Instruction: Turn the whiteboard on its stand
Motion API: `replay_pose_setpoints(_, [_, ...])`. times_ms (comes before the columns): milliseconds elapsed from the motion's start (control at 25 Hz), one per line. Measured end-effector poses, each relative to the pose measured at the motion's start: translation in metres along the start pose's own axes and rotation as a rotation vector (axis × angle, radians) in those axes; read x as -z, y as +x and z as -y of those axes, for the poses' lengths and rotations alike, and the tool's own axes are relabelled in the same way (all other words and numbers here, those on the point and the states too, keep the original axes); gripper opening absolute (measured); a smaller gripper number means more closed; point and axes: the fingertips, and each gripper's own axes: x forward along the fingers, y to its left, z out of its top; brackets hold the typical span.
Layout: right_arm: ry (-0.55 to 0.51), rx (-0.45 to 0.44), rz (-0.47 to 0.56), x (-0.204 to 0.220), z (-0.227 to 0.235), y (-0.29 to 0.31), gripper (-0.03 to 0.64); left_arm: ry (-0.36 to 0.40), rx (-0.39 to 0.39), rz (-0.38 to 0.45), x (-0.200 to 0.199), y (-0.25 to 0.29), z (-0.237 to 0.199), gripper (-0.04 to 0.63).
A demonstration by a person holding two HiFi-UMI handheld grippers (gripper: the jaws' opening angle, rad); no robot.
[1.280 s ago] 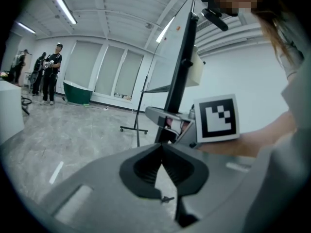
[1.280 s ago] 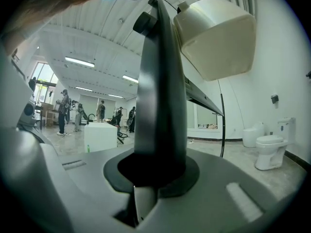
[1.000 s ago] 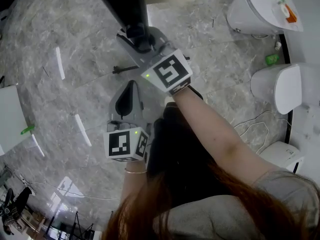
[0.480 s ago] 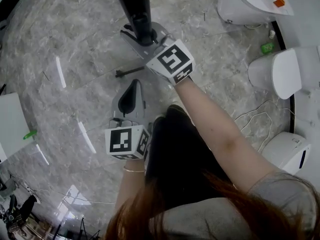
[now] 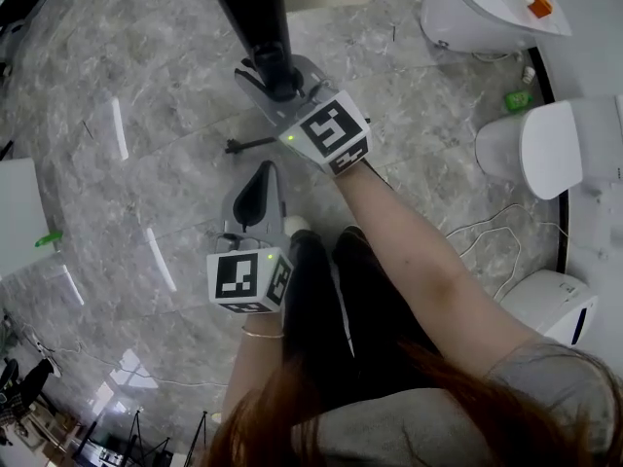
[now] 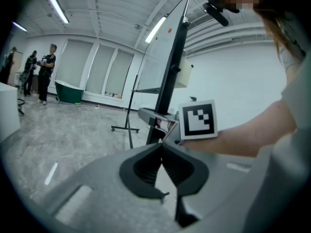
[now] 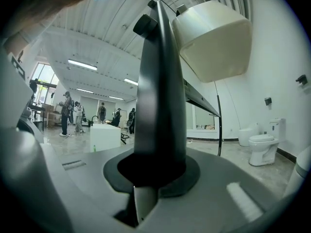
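Note:
The whiteboard stand's black post rises past the top of the head view, and my right gripper is shut on it, pointing level. A cream box is fixed high on the post. In the left gripper view the white board shows edge-on and tilted, on that post. My left gripper hovers over the floor just short of the right one, shut with nothing between its jaws. The right marker cube sits straight ahead of it.
White toilets line the right side, with a thin cable on the floor near them. The stand's black foot bar lies by the post. A white table is at left. Several people stand far off.
Both grippers have travelled across the marble floor as the person stepped; a shoe now shows under the left gripper. The right gripper has kept its hold on the post throughout.

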Motion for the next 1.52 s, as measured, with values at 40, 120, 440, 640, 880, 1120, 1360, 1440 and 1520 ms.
replay_pose_setpoints(40, [0.002,0.002,-0.002,0.001,-0.003,-0.006,0.052,-0.006,-0.013,0.005,0.003,-0.004,0.006,0.0])
replay_pose_setpoints(120, [0.003,0.002,-0.002,0.001,-0.008,-0.018,0.052,-0.018,-0.032,0.015,0.009,-0.012,0.021,0.0])
replay_pose_setpoints(440, [0.003,0.006,0.001,0.003,-0.023,-0.056,0.049,-0.08,-0.101,0.02,0.039,-0.049,0.052,0.0])
replay_pose_setpoints(640, [0.004,0.015,-0.005,0.005,-0.032,-0.072,0.048,-0.07,-0.092,0.019,0.046,-0.062,0.063,0.0])
replay_pose_setpoints(880, [0.009,0.03,-0.006,0.006,-0.045,-0.096,0.048,-0.053,-0.048,0.017,0.055,-0.083,0.087,0.0])
replay_pose_setpoints(1120, [0.013,0.071,-0.003,0.008,-0.054,-0.126,0.051,-0.041,-0.003,-0.018,0.08,-0.115,0.111,0.0])
replay_pose_setpoints(1360, [-0.003,0.063,0.016,0.007,-0.068,-0.153,0.052,-0.032,0.041,-0.039,0.102,-0.135,0.131,0.0])
replay_pose_setpoints(1440, [-0.003,0.063,0.017,0.007,-0.073,-0.161,0.054,-0.036,0.045,-0.042,0.105,-0.14,0.137,0.0])
replay_pose_setpoints(1520, [-0.002,0.058,0.013,0.009,-0.078,-0.17,0.057,-0.038,0.052,-0.044,0.107,-0.142,0.144,0.0])
